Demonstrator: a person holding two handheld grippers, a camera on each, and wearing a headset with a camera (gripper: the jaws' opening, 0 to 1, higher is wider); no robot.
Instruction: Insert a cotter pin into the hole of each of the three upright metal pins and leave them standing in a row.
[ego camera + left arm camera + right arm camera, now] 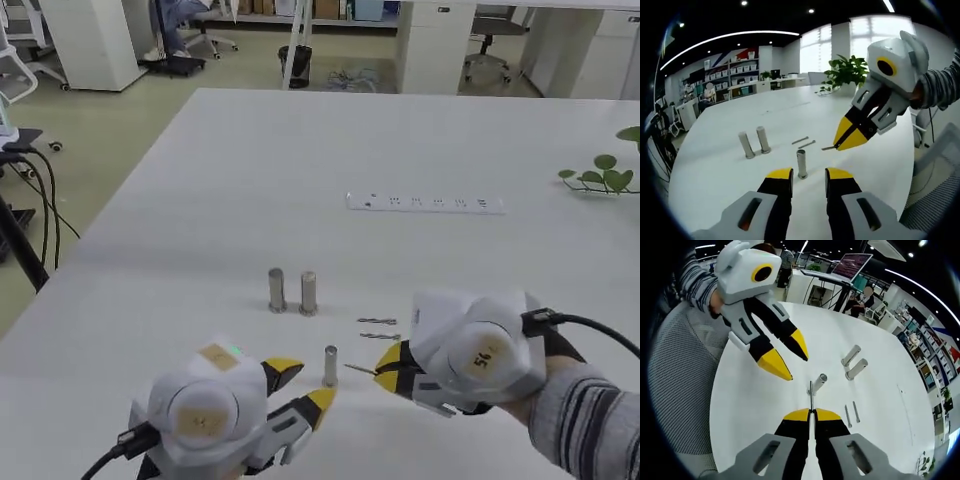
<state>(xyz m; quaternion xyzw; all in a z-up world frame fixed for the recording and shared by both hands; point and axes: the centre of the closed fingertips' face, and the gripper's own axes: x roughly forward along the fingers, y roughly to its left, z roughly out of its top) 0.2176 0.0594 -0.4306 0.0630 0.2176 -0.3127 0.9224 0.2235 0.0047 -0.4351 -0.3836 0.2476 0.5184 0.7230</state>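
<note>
A cotter pin (359,369) held level in the closed right gripper (381,369), tip pointing left toward the near metal pin (330,366) standing upright, left gripper (302,383) parted, empty, just left of it, two far pins (277,290) upright.

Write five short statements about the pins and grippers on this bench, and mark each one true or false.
1. The right gripper is shut on a cotter pin. True.
2. The left gripper grips the nearest metal pin. False: its jaws are open and the pin stands free ahead of them.
3. Two spare cotter pins lie on the table. True.
4. The two rear metal pins lie flat. False: both stand upright.
5. A power strip lies beyond the pins. True.
</note>
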